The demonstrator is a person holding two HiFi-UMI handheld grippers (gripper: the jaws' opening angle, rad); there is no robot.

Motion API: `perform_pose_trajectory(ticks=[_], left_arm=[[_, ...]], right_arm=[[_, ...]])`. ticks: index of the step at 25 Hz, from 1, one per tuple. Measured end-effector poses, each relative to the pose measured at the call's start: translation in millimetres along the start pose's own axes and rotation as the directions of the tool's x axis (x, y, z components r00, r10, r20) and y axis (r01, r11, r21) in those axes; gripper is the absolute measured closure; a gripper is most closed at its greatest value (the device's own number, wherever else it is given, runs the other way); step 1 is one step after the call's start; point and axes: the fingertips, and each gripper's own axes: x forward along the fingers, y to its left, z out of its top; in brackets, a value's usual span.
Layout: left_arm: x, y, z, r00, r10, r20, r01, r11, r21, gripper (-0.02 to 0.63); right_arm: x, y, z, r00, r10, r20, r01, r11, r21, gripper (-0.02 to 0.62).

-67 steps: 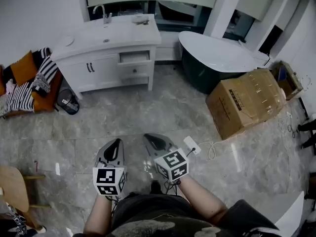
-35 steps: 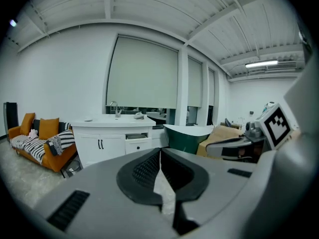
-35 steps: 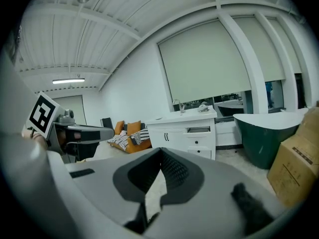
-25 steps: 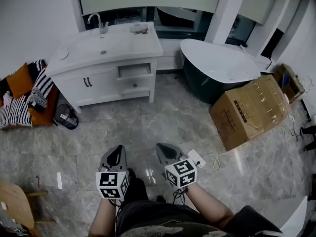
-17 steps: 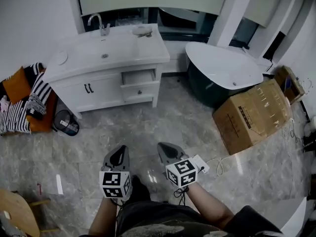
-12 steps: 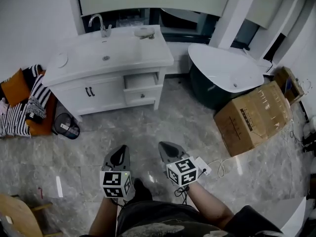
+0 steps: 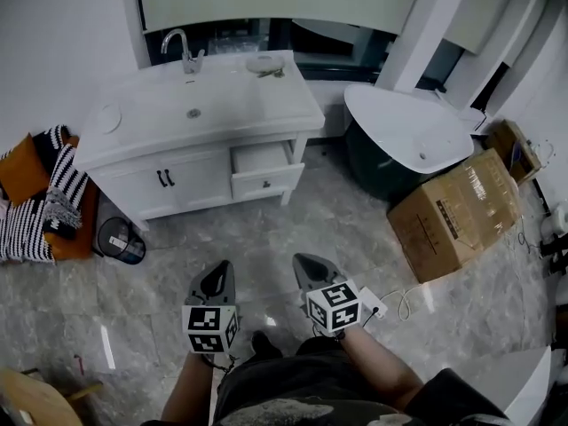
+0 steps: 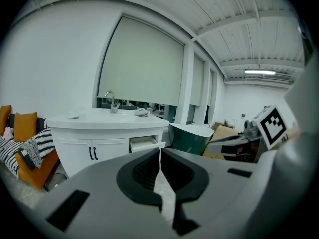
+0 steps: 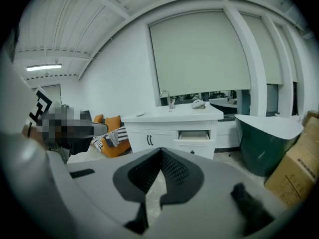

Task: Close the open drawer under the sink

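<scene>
A white vanity cabinet (image 7: 169,180) with a sink top (image 7: 201,105) and a tap (image 7: 184,50) stands against the far wall. Its upper right drawer (image 7: 262,160) is pulled out; I also see that drawer (image 8: 144,143) in the left gripper view and the same drawer (image 9: 194,135) in the right gripper view. My left gripper (image 7: 217,272) and right gripper (image 7: 306,262) hover side by side over the floor, well short of the cabinet. Both are shut with nothing between the jaws.
A dark green bathtub (image 7: 404,136) sits right of the vanity, with a cardboard box (image 7: 457,211) in front of it. Orange cushions and striped cloth (image 7: 40,202) lie at the left. A small bin (image 7: 120,238) stands by the cabinet. A white power strip (image 7: 373,304) lies on the marble floor.
The vanity and its open drawer have come nearer and shifted right in the head view as I walk toward them. Both grippers keep the same shut pose.
</scene>
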Motion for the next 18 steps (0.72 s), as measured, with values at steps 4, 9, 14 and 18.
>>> perform_pose_trajectory(ticks=[4, 9, 14, 18], left_arm=[[12.0, 14.9, -4.9, 1.000, -0.012, -0.023, 0.011, 1.000, -0.016, 0.586], [28.4, 30.7, -5.2, 0.999, -0.011, -0.035, 0.011, 1.000, -0.012, 0.586], [50.7, 40.2, 2.1, 0.999, 0.014, -0.037, -0.015, 1.000, -0.016, 0.586], [79.9, 53.2, 8.3, 0.998, 0.047, -0.049, -0.047, 0.999, -0.011, 0.586]], right_arm=[[9.4, -4.8, -3.1, 0.999, -0.029, -0.028, 0.029, 1.000, 0.011, 0.572], [29.0, -22.4, -6.5, 0.997, -0.068, -0.042, 0.070, 0.997, 0.042, 0.572], [56.5, -46.9, -1.7, 0.997, -0.063, -0.038, 0.065, 0.995, 0.072, 0.572], [94.6, -60.0, 9.4, 0.999, -0.013, -0.036, 0.015, 0.998, 0.057, 0.572]])
